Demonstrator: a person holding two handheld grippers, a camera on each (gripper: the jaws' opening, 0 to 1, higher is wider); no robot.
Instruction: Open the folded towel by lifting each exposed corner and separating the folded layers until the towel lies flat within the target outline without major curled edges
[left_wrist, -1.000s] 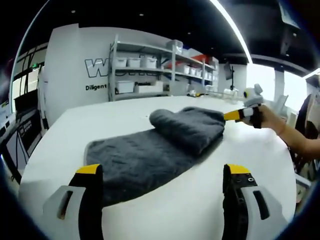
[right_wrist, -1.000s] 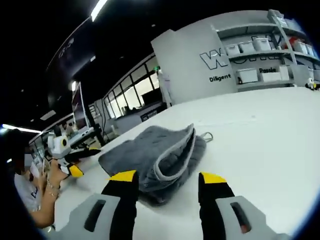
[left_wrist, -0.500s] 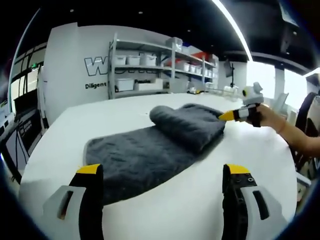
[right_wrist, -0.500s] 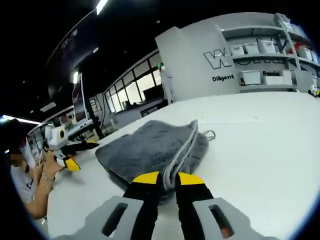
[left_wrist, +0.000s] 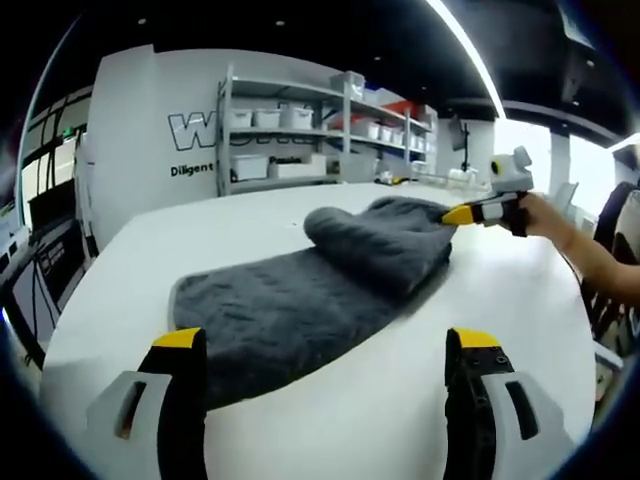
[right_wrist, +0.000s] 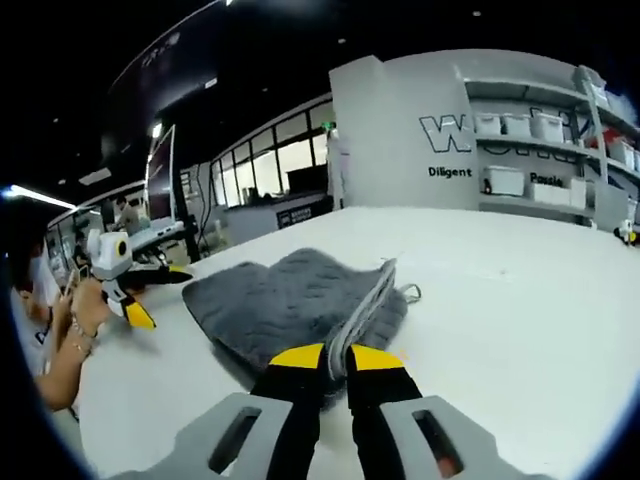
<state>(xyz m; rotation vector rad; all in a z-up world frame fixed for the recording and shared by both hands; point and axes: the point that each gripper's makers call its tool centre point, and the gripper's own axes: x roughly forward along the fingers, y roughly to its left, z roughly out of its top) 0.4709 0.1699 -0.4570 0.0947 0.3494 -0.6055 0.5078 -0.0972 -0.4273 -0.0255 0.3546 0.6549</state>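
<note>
A wide white counter (left_wrist: 300, 215) with a smooth matte top stretches across the room. Behind it stands a pale grey wall (left_wrist: 140, 150) bearing large outlined letters and a smaller dark line starting "Diligent" (right_wrist: 449, 172). Against that wall a grey metal shelving rack (left_wrist: 300, 130) holds rows of white plastic storage bins (left_wrist: 268, 124), with a red one (left_wrist: 398, 116) further along. The ceiling is black, crossed by a long bright strip light (left_wrist: 465, 60). In the right gripper view, a row of dark-framed windows (right_wrist: 265, 170) runs along the left side of the wall. In the left gripper view, bright daylight windows (left_wrist: 590, 180) glow on the right.
</note>
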